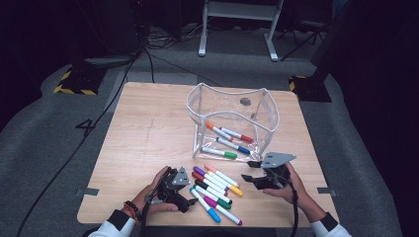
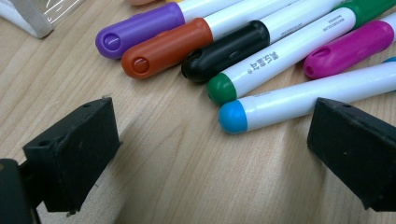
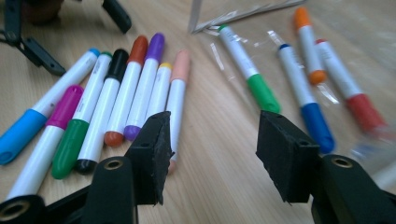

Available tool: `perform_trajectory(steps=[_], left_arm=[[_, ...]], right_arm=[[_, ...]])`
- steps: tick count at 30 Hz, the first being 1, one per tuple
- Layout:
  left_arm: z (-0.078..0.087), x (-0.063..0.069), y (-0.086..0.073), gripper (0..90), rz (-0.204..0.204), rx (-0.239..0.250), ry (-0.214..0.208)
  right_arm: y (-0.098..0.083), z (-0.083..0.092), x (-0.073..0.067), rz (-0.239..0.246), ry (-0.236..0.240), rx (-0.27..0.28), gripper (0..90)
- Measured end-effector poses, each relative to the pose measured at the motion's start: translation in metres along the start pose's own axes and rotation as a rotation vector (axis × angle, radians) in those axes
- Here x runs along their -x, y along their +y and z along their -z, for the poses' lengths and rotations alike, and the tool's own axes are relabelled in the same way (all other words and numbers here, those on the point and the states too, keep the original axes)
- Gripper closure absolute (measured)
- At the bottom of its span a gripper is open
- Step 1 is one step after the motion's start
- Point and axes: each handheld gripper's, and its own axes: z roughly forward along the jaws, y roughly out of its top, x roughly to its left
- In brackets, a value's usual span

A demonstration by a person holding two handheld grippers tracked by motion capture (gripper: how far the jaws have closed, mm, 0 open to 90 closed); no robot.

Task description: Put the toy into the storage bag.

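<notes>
Marker row (image 1: 216,190) lies loose on tabletop (image 1: 148,143), nearest edge. Left tool (image 1: 190,201) just left of row — jaws wide, empty. Right tool (image 1: 251,171) just right of row — jaws parted, nothing between. Beyond row: clear pouch (image 1: 232,121) holding four markers.

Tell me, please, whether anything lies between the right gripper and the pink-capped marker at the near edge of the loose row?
Nothing visible does. The right gripper is open over bare wood, and the pink-capped marker lies just beside its one jaw, at the row's edge, reachable from that side.
</notes>
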Motion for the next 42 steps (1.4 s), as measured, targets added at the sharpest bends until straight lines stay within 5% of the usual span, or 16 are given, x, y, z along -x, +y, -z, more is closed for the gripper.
perform_trajectory(steps=[7,10,23,29,42], left_arm=[[0.0,0.0,0.0,2.4,0.0,0.0,0.001],[0.0,0.0,0.0,2.4,0.004,0.001,0.002],[0.003,0.001,-0.002,2.4,0.02,-0.005,0.023],[0.003,0.001,-0.002,2.4,0.021,-0.005,0.023],[0.001,-0.002,-0.001,2.1,0.003,-0.009,0.004]], right_arm=[[0.018,-0.054,-0.007,0.012,0.057,-0.055,50.7],[0.025,-0.067,-0.009,0.055,0.04,-0.065,51.9],[0.031,-0.105,0.002,0.049,0.053,-0.12,59.4],[0.024,-0.097,0.008,0.048,0.053,-0.12,73.9],[0.001,-0.049,0.012,0.041,0.056,-0.095,74.7]])
